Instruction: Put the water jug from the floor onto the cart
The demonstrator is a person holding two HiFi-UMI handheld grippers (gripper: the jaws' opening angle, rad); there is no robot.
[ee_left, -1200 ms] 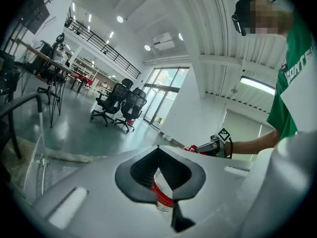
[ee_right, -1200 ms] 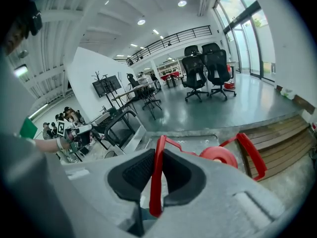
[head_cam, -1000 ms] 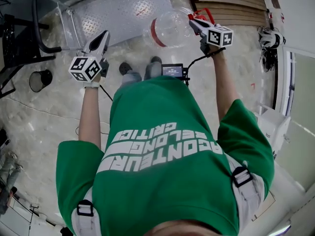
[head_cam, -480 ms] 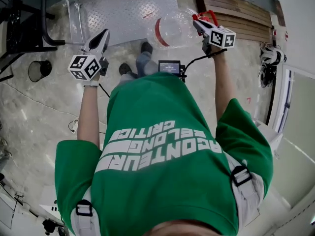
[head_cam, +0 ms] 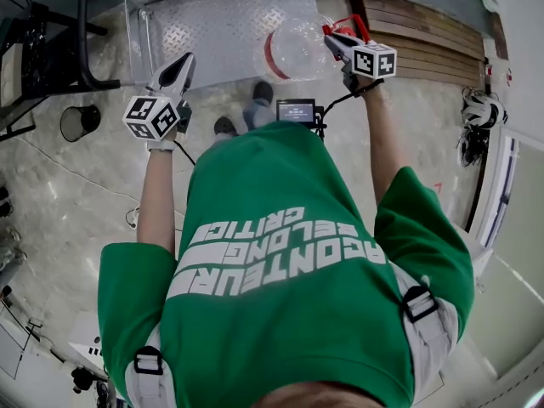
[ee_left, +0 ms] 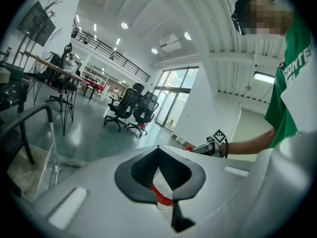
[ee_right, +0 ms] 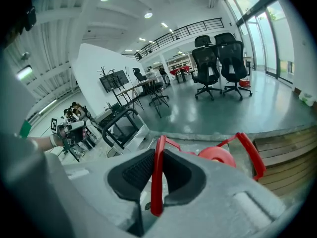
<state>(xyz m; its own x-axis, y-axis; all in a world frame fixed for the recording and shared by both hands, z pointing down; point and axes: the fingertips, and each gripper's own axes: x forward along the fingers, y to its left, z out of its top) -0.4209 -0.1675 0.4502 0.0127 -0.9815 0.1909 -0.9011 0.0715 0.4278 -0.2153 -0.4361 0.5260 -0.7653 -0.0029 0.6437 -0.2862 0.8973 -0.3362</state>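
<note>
A clear water jug (head_cam: 293,51) with a red band hangs in the air from its red carry handle (head_cam: 350,25). My right gripper (head_cam: 334,41) is shut on that handle. In the right gripper view the red strap (ee_right: 156,175) runs between the black pads, with the jug's red cap (ee_right: 219,155) just beyond. The jug hangs over the right edge of the cart's metal deck (head_cam: 212,24); the cart's black push bar (head_cam: 85,45) is at the left. My left gripper (head_cam: 184,65) hovers near the deck's front edge, shut and holding nothing.
A wooden pallet (head_cam: 425,32) lies to the right of the cart. A black bin (head_cam: 75,122) stands on the floor at the left, beside a dark desk frame (head_cam: 25,66). A small screen (head_cam: 296,110) hangs at the person's chest. Office chairs (ee_right: 218,63) stand far off.
The person has stepped closer to the cart. The right gripper has carried the jug a little left and lower, toward the deck. The left gripper has shifted slightly forward.
</note>
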